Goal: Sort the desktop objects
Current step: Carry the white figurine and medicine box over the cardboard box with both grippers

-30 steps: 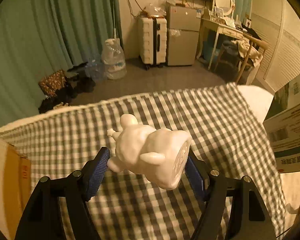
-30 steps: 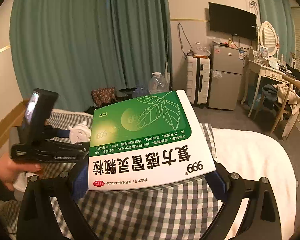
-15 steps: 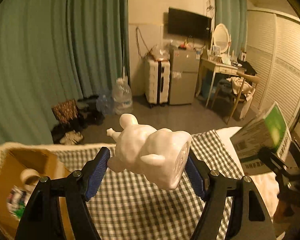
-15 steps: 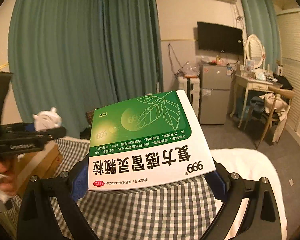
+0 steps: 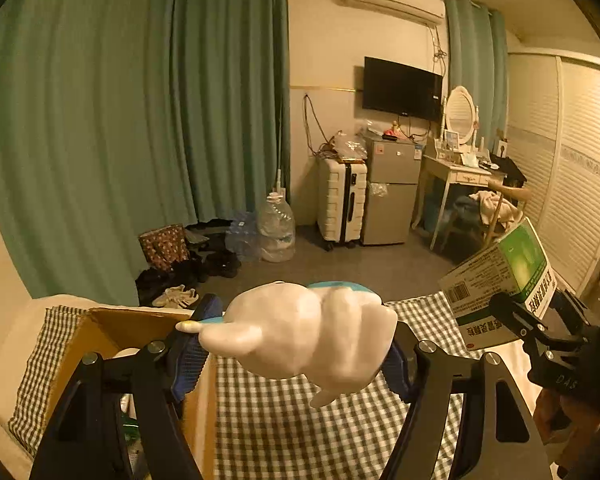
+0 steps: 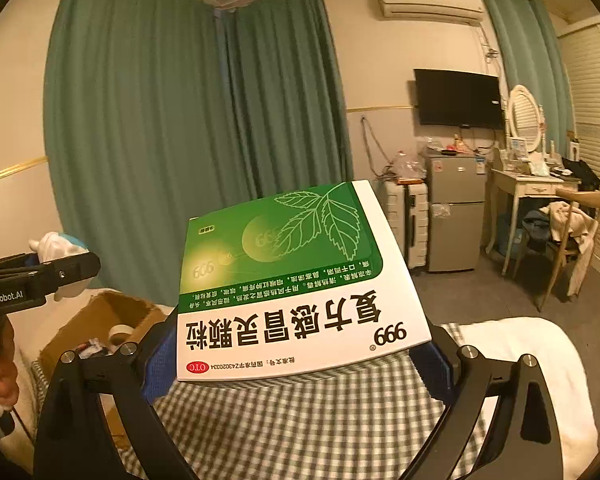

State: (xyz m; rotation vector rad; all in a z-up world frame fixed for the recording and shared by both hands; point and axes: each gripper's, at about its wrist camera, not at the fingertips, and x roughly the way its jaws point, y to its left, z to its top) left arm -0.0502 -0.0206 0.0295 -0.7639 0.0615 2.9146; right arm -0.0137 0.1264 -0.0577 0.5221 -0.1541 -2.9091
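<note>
Left wrist view: white figurine (image 5: 300, 336) clamped between the jaws of the left gripper (image 5: 296, 354), carried in the air just right of the open cardboard box (image 5: 112, 332), above the checked cloth (image 5: 284, 432). Right wrist view: green medicine carton (image 6: 292, 280) pinched by its sides in the right gripper (image 6: 300, 360), held well right of the box. Risks noted: figurine is rounded and glossy, gripped off-centre, so a twist or slip from the pads is judged likely if swung; release short of the box rim would land it on the cloth. Carton walls may be crushed by the squeeze; grippers may collide over the box.
</note>
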